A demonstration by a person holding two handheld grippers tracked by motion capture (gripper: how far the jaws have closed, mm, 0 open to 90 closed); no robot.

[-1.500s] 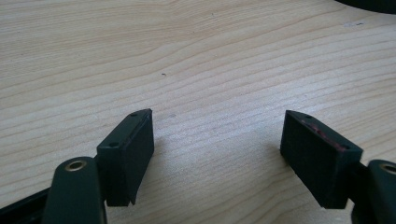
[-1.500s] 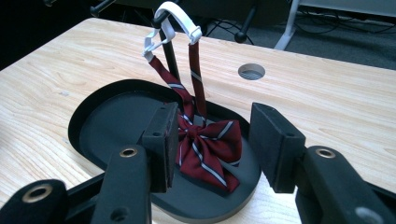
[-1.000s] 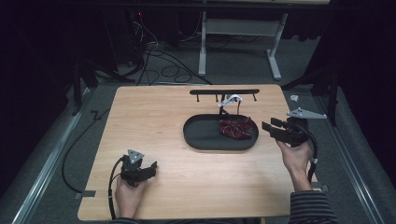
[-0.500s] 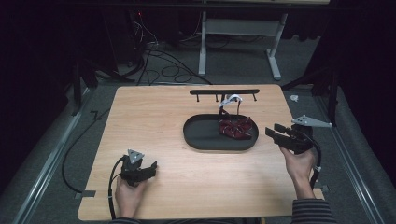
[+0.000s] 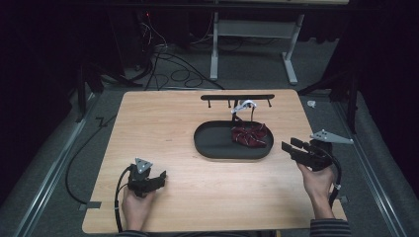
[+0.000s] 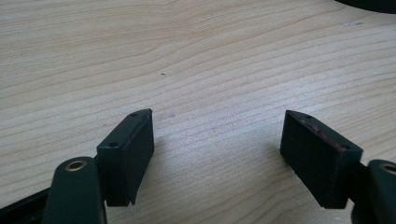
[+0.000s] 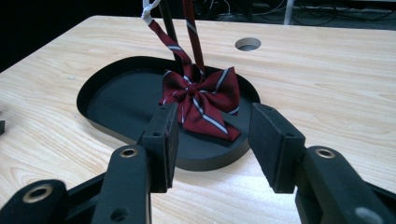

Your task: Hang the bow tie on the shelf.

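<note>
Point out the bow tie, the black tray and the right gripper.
bow tie (image 7: 201,105): right gripper view, on its centre knot.
black tray (image 5: 212,145): high view, on its bare floor, left part.
right gripper (image 5: 289,147): high view, between its open jaws.

Bright, sharp tabletop; dark surroundings, soft shadows.

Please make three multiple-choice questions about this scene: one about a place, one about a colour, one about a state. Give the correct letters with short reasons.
1. Where does the bow tie lie?
A. In the black tray
B. On the bare table
C. Between the left tool's jaws

2. What colour is the bow tie?
A. Plain blue
B. Dark red with pale stripes
C. Yellow

3. How are the right tool's jaws?
A. Shut on the bow tie
B. Open, holding nothing
C. Shut on the tray rim

Answers: 1 A, it rests at the tray's right end. 2 B, as the right gripper view shows. 3 B, the jaws stand apart, short of the tray.
</note>
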